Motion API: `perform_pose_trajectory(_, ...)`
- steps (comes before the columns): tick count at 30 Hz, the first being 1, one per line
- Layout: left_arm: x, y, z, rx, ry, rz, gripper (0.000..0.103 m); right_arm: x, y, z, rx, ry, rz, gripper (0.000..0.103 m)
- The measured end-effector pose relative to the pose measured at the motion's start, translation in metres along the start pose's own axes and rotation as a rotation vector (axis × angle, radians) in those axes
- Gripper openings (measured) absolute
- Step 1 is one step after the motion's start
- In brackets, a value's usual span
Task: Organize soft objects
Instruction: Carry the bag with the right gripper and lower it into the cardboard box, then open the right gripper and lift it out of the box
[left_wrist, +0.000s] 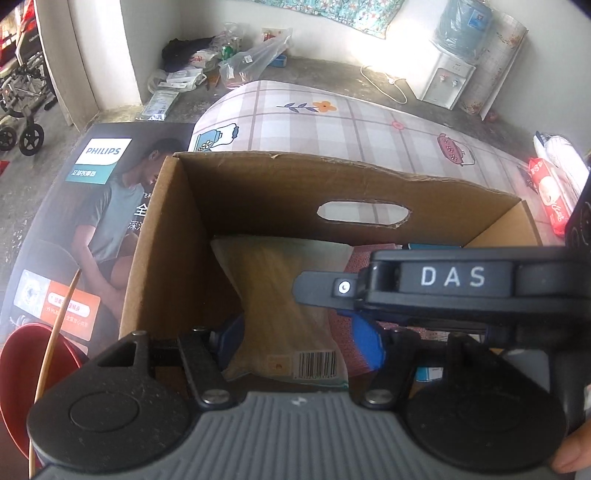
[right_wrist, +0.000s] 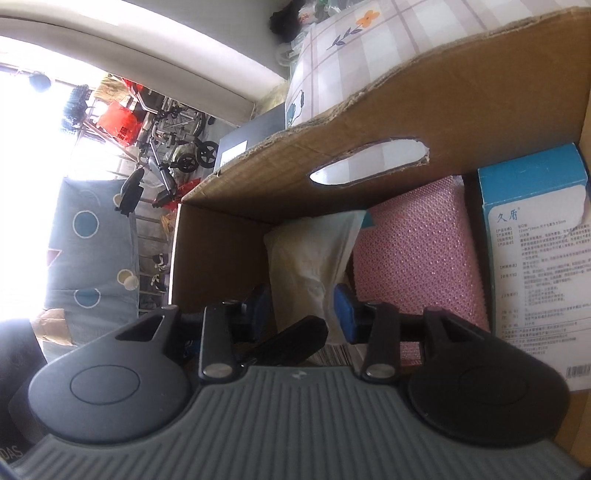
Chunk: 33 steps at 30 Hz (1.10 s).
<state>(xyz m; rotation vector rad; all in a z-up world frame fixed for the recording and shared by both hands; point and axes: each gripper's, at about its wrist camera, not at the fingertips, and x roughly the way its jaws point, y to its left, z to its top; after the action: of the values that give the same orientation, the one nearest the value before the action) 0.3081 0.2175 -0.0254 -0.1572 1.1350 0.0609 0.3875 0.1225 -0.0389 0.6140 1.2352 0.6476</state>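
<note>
A soft beige packet (left_wrist: 284, 295) with a barcode lies inside an open cardboard box (left_wrist: 258, 192). My left gripper (left_wrist: 299, 341) is inside the box, its blue pads (left_wrist: 364, 343) on either side of the packet. My right gripper (right_wrist: 304, 306) also reaches into the box (right_wrist: 424, 122), its blue pads (right_wrist: 345, 310) at either side of the same packet (right_wrist: 310, 266). I cannot tell whether either is squeezing it. The right gripper's body crosses the left wrist view (left_wrist: 458, 280). A pink mesh pad (right_wrist: 413, 251) and a blue-white carton (right_wrist: 535, 258) lie beside the packet.
The box stands on a checked tablecloth (left_wrist: 332, 122). A Philips carton (left_wrist: 92, 206) lies at the left with a red bowl (left_wrist: 33, 362) by it. A red-white pack (left_wrist: 550, 195) lies at the right. A water dispenser (left_wrist: 450, 74) and clutter stand at the far wall.
</note>
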Motion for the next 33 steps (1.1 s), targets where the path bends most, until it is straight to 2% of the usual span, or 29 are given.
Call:
perform_pose_trajectory(6, -0.027, 0.004, -0.009, -0.008, -0.025, -0.020, 0.068, -0.013, 0.018, 0.004, -0.036, -0.063, 0.037, 0.034)
perform_pose_trajectory(8, -0.031, 0.005, -0.015, -0.005, -0.024, -0.017, 0.069, -0.005, 0.021, 0.005, -0.039, -0.044, 0.038, 0.034)
perform_pose_trajectory(11, -0.031, 0.008, -0.022, -0.022, -0.003, -0.009, 0.069, 0.022, 0.013, 0.004, -0.025, 0.021, -0.033, 0.031)
perform_pose_trajectory(13, -0.033, 0.012, -0.026, -0.035, 0.001, -0.015, 0.069, 0.032, 0.003, -0.001, 0.035, 0.050, -0.015, 0.027)
perform_pose_trajectory(17, -0.048, 0.011, -0.033, -0.035, -0.033, -0.029, 0.071, 0.014, 0.014, -0.007, -0.001, 0.026, 0.023, 0.030)
perform_pose_trajectory(20, -0.066, 0.005, -0.041, -0.033, -0.084, -0.055, 0.076, -0.018, 0.028, -0.013, -0.046, -0.016, 0.076, 0.032)
perform_pose_trajectory(24, -0.095, -0.013, -0.060, -0.010, -0.138, -0.088, 0.080, -0.080, 0.039, -0.029, -0.105, -0.091, 0.155, 0.049)
perform_pose_trajectory(26, -0.109, -0.025, -0.070, 0.014, -0.165, -0.102, 0.084, -0.109, 0.036, -0.040, -0.128, -0.124, 0.178, 0.052)
perform_pose_trajectory(29, -0.131, -0.048, -0.088, 0.046, -0.220, -0.128, 0.088, -0.156, 0.016, -0.061, -0.136, -0.178, 0.208, 0.057)
perform_pose_trajectory(33, -0.149, -0.086, -0.110, 0.101, -0.265, -0.196, 0.090, -0.232, -0.031, -0.108, -0.137, -0.322, 0.188, 0.062)
